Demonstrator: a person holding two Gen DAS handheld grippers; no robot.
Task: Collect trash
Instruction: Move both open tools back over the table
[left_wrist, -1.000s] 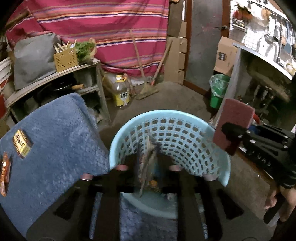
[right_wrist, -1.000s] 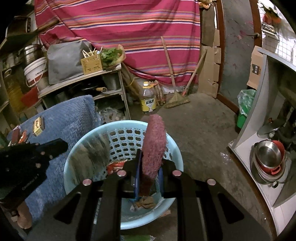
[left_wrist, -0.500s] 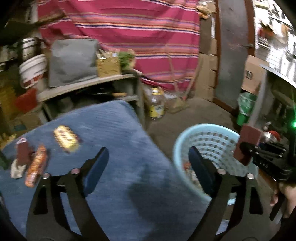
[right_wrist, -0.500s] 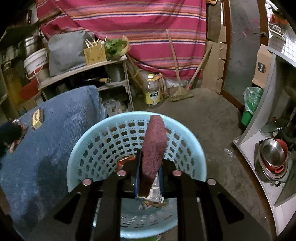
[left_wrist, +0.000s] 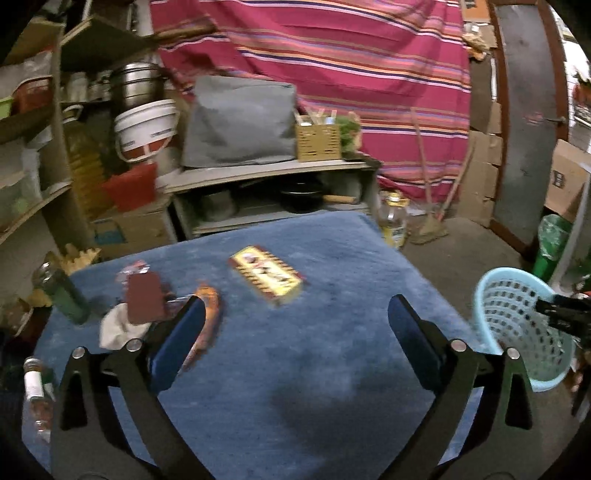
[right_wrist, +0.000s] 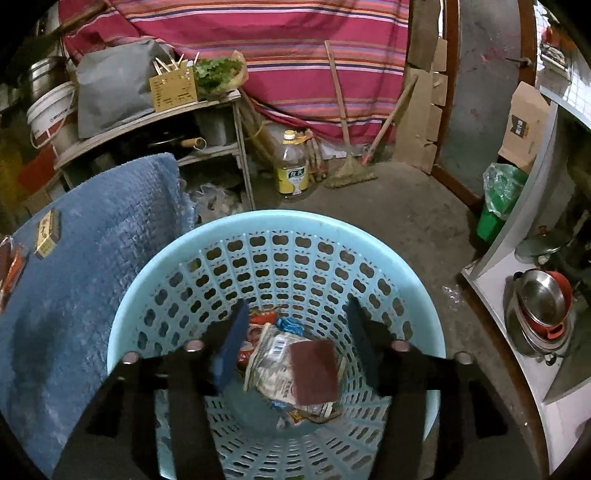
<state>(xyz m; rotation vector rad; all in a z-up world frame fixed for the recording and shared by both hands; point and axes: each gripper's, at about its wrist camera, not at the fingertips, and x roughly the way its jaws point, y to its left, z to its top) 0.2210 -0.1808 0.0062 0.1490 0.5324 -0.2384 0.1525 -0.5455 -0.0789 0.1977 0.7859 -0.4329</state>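
Since a second ago the left gripper (left_wrist: 295, 317) has swung away from the light blue basket (right_wrist: 258, 225) and now looks over the blue cloth-covered table (left_wrist: 332, 369); its jaws are opening, spread very wide, nothing between them. Right gripper (right_wrist: 295, 332), which was clamped on the maroon sponge (right_wrist: 313, 371), has let go: jaws opening, about half spread, pads clear of the sponge, which now sits in the basket on top of crumpled wrappers (right_wrist: 267, 363). That gripper is poised over the basket mouth, pointing down into it. Basket stands on the concrete floor just beside the table's edge; in the left wrist view it shows at far right (left_wrist: 517, 325), with the right gripper's black body partly across it. Trash left on the table: a yellow and red packet (left_wrist: 266, 275) lying flat near the middle, an orange wrapper (left_wrist: 207, 325) close by the left gripper's near finger, a second maroon pad (left_wrist: 144, 301) touching a crumpled white scrap (left_wrist: 114, 330). Green bottle (left_wrist: 64, 295) upright near the table's left edge. Left view is motion-blurred; packet print unreadable.
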